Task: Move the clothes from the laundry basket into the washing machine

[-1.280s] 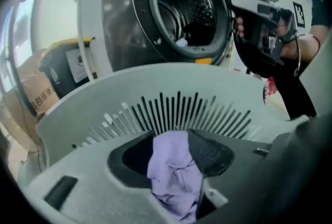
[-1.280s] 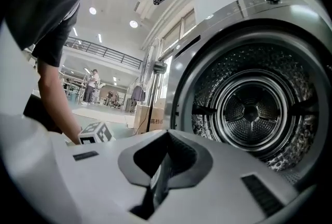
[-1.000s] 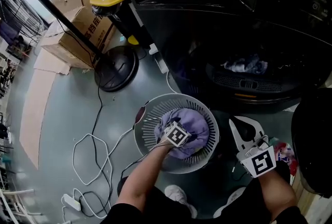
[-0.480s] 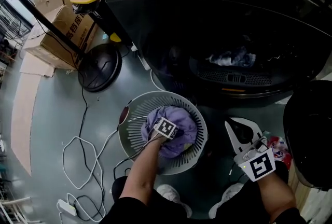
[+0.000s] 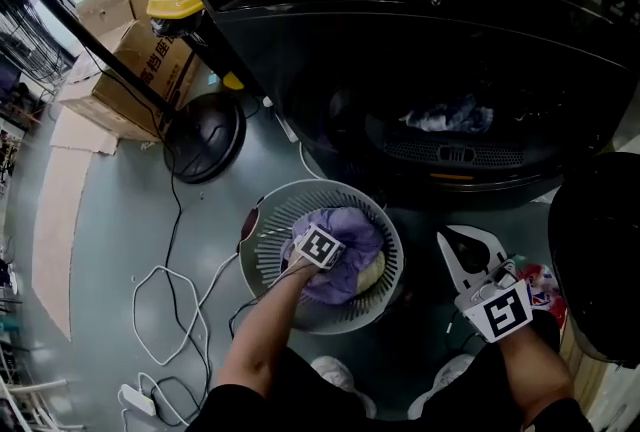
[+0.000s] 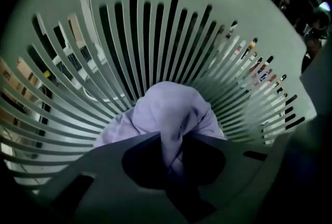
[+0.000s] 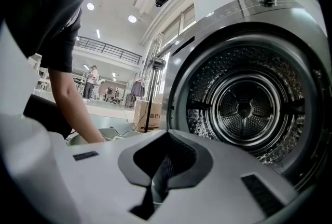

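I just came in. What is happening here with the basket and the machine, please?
A person is moving laundry with two hand-held grippers. The left gripper reaches down into the white laundry basket; its jaws have just been closing and now pinch a fold of the purple cloth, not yet lifted out. The right gripper, shut and empty, faces the open washing machine, where some clothes already lie.
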### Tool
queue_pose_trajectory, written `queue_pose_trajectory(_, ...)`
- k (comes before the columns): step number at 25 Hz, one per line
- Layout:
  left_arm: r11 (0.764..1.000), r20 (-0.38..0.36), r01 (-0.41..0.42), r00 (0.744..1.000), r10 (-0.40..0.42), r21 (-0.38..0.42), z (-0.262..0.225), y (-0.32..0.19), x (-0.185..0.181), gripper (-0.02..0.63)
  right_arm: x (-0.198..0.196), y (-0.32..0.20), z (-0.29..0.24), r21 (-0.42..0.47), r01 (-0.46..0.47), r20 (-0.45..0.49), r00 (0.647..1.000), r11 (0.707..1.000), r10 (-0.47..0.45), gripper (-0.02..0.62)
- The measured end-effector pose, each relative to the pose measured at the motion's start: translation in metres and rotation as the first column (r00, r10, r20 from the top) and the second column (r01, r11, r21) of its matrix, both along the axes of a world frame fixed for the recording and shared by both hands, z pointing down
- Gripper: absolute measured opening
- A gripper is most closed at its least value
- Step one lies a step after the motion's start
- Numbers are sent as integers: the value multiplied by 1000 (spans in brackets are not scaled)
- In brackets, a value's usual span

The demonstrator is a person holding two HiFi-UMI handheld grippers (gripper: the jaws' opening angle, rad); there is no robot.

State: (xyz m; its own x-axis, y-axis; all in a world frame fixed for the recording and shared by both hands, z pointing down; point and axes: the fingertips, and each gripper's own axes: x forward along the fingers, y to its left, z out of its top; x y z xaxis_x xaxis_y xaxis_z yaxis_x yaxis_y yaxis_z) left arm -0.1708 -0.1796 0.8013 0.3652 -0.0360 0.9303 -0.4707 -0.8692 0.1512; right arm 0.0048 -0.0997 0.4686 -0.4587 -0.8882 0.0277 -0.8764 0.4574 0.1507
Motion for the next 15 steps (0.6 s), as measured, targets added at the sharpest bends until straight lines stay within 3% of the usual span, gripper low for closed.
queue_pose_trajectory(3,996,-80,-11,997,19,94,-47,-12,0,54,-1,0,-7,27,9,0,1000,1000,-9,8)
queue_pose_trajectory(6,977,-146,-2,989,34,215,-111,-18,-1,52,-1,0,-8,40,18,-5,1000,999,-18,8)
queue_pose_trajectory(11,920,-277,60,959,54,388,-207,-17,4,52,-3,0,-10,56,31,-27,999,998,-30,8)
queue_pose_trajectory(15,871,-411,164,911,47,463,-275,-18,12,52,0,2,-11,56,22,-22,1000,998,-21,8)
